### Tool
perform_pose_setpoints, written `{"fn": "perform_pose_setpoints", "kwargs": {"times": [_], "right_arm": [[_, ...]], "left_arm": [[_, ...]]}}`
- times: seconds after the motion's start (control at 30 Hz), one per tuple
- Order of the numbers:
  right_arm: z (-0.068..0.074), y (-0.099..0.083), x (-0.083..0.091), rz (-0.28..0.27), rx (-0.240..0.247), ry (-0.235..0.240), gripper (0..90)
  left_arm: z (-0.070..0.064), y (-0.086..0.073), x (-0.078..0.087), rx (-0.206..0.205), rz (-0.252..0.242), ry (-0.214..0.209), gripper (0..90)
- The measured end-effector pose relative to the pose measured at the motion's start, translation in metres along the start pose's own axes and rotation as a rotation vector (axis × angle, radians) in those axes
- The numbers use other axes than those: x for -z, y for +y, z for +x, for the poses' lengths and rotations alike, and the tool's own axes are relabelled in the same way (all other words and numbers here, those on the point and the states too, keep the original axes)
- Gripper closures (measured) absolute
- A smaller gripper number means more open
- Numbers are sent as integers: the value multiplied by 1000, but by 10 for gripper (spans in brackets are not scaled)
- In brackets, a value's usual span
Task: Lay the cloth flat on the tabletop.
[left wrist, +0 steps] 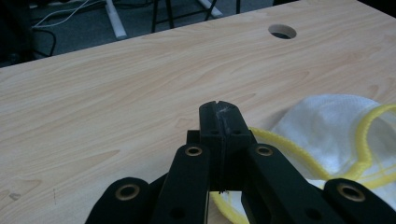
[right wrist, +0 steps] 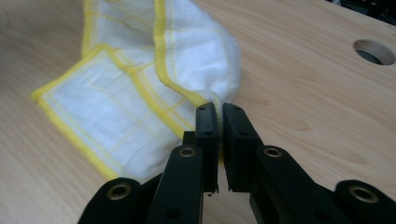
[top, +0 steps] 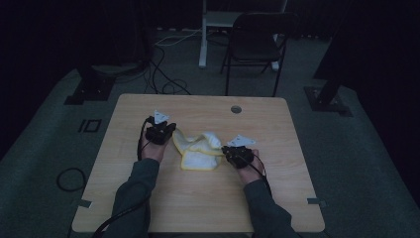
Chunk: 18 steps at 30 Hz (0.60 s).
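Observation:
A white cloth point(top: 200, 151) with yellow edging lies bunched in the middle of the wooden table point(top: 198, 203), between the two grippers. My left gripper point(top: 172, 131) is at the cloth's left end. In the left gripper view its jaws point(left wrist: 219, 109) are pressed together, and the cloth's point(left wrist: 336, 121) yellow hem runs in under them. My right gripper point(top: 225, 149) is at the cloth's right end. In the right gripper view its jaws point(right wrist: 219, 109) are shut on a gathered corner of the cloth point(right wrist: 130, 93), which spreads away to the left.
A round cable hole point(top: 236, 109) sits near the table's far edge, beyond the cloth. A black folding chair point(top: 255, 42) and a white desk leg point(top: 202, 47) stand behind the table. Cables lie on the floor at the left point(top: 69, 178).

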State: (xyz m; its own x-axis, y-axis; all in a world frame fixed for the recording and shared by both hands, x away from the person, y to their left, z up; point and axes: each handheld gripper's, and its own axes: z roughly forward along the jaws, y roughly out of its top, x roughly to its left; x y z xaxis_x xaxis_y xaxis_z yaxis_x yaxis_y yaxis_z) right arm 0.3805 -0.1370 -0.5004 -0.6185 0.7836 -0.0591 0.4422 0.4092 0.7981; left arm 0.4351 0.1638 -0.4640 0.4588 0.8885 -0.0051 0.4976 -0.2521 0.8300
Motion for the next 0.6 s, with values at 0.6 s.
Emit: {"fn": "perform_pose_setpoints", "kwargs": {"times": [0.6], "right_arm": [[-43, 15, -19, 29, -61, -62, 863]], "left_arm": [[8, 4, -28, 70, 22, 17, 900]]}}
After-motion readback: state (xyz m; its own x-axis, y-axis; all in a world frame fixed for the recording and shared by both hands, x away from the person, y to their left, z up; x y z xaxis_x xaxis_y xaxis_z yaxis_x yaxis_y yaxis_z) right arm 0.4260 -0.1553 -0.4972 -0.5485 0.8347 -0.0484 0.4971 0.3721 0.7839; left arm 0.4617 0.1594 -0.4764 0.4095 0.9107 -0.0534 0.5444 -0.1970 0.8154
